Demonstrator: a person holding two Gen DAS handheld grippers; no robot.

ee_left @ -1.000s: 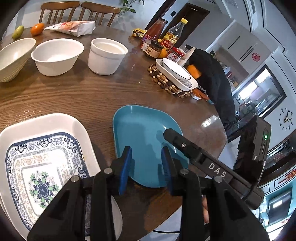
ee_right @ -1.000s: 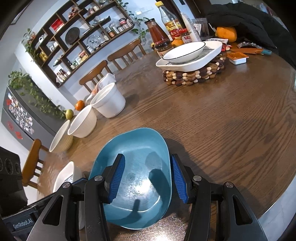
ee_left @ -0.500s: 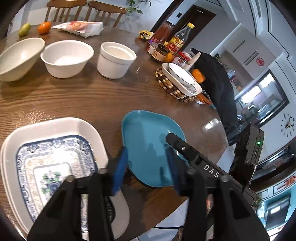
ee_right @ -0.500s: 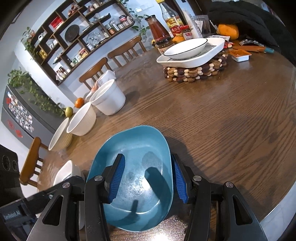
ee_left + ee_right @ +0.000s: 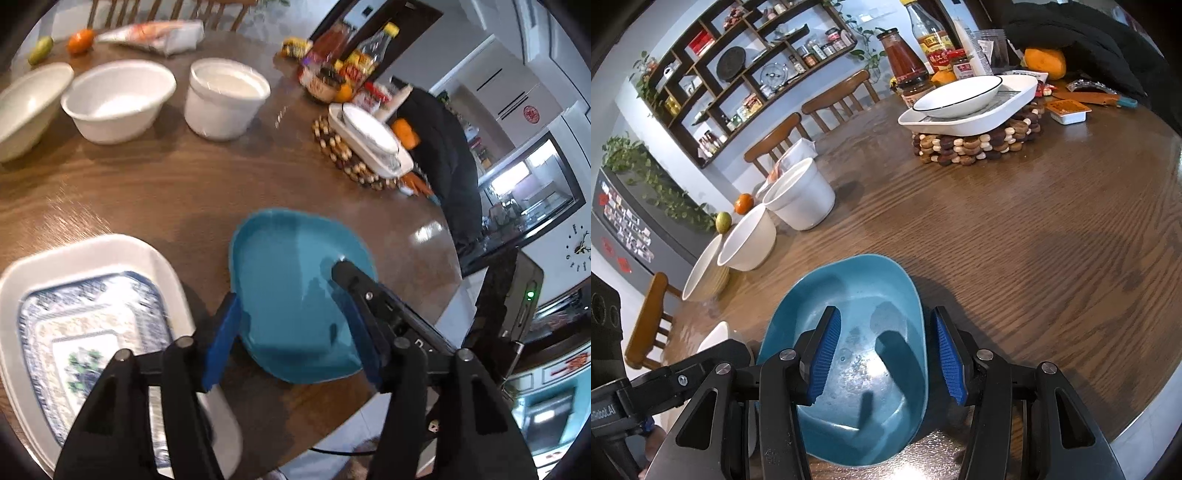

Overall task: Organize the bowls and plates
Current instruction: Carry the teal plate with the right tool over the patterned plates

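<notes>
Teal plate [image 5: 857,314] sits on your round wood-grain table [image 5: 1034,240] at lower centre of both views; your left gripper [image 5: 291,332] jaws are opening with its near rim between the pads, none pressing, and your right gripper [image 5: 886,354] straddles its right rim, jaws part open, grip unclear. Readable text is only partial: "oRobot.AI" on the black gripper body at lower left of the right view; the sauce bottles' [image 5: 923,40] labels are illegible. White bowls [image 5: 118,99] sit upper left, wall shelves behind.

Patterned platter [image 5: 85,332] motion-blurred, cut off at left edge; bottle labels [image 5: 354,70] unreadable.
</notes>
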